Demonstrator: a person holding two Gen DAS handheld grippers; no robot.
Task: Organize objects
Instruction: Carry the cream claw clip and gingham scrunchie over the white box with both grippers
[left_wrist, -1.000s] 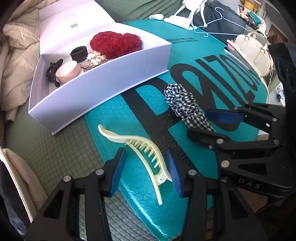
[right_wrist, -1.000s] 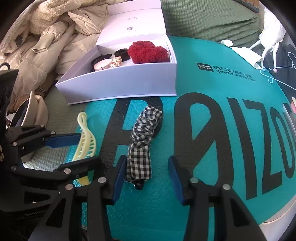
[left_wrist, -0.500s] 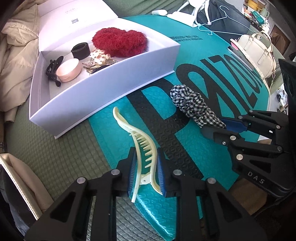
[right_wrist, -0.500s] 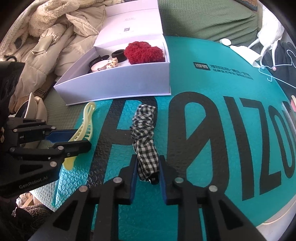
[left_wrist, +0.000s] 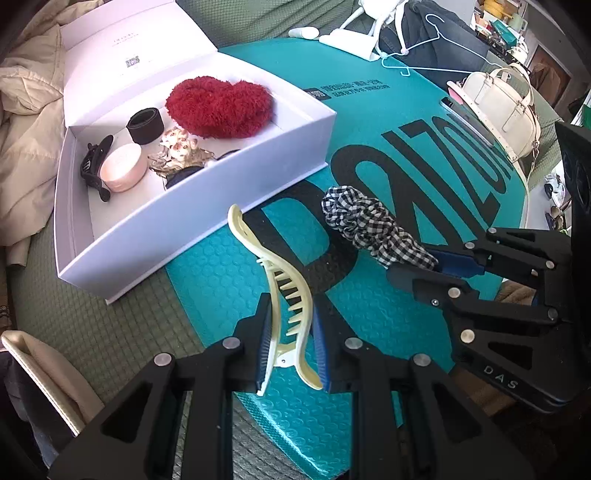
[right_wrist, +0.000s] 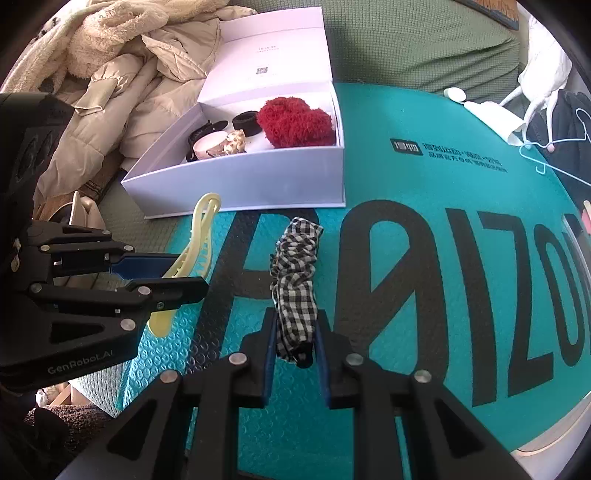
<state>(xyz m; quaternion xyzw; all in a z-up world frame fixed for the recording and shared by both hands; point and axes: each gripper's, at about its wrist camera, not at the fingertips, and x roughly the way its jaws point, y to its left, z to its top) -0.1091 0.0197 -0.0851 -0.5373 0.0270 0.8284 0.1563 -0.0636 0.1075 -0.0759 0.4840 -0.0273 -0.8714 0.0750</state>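
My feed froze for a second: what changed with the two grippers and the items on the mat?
Both closed: the left gripper on the cream hair clip, the right gripper on the checked scrunchie. The white box and its contents are unchanged.

Both wrist views look steeply down, sharing the white box (left_wrist: 229, 177).

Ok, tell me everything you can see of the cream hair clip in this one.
The hair clip is a long, curved claw of pale cream plastic, glossy, with a row of teeth along its inner edge and a hinged pinch end. That end sits between the blue pads of the left hand-held gripper, which is shut on it. Its slotted tip points toward the white box. The teal mat lies below; whether it touches is unclear.
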